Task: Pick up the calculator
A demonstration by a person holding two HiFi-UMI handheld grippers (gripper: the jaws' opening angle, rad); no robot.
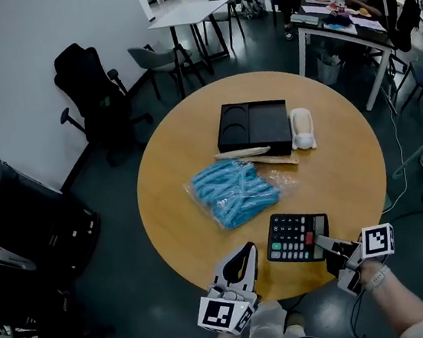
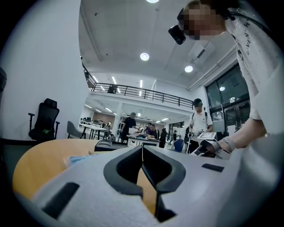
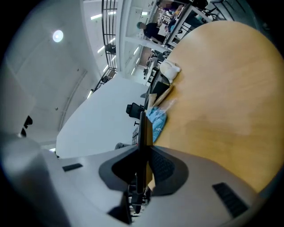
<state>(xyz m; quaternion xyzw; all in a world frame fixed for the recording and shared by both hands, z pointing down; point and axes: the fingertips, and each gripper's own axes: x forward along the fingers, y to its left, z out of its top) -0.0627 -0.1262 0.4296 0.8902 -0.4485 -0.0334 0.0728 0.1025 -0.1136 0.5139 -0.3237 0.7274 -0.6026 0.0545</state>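
The black calculator [image 1: 295, 237], with white and green keys, is at the front edge of the round wooden table [image 1: 342, 162]. My right gripper [image 1: 321, 243] is shut on its right side. In the right gripper view the calculator [image 3: 144, 126] shows edge-on, pinched between the pads of my right gripper [image 3: 142, 153], with the tabletop below it. My left gripper [image 1: 248, 251] hovers at the table's front edge, just left of the calculator and apart from it. In its own view my left gripper [image 2: 142, 155] has its jaws touching with nothing between them.
A bag of blue items [image 1: 234, 191] lies mid-table. Behind it are a black box [image 1: 252, 126], a flat cream piece [image 1: 252, 153] and a white plush toy [image 1: 301, 128]. Black office chairs [image 1: 32, 219] stand to the left, and desks with people [image 1: 345, 7] at the back right.
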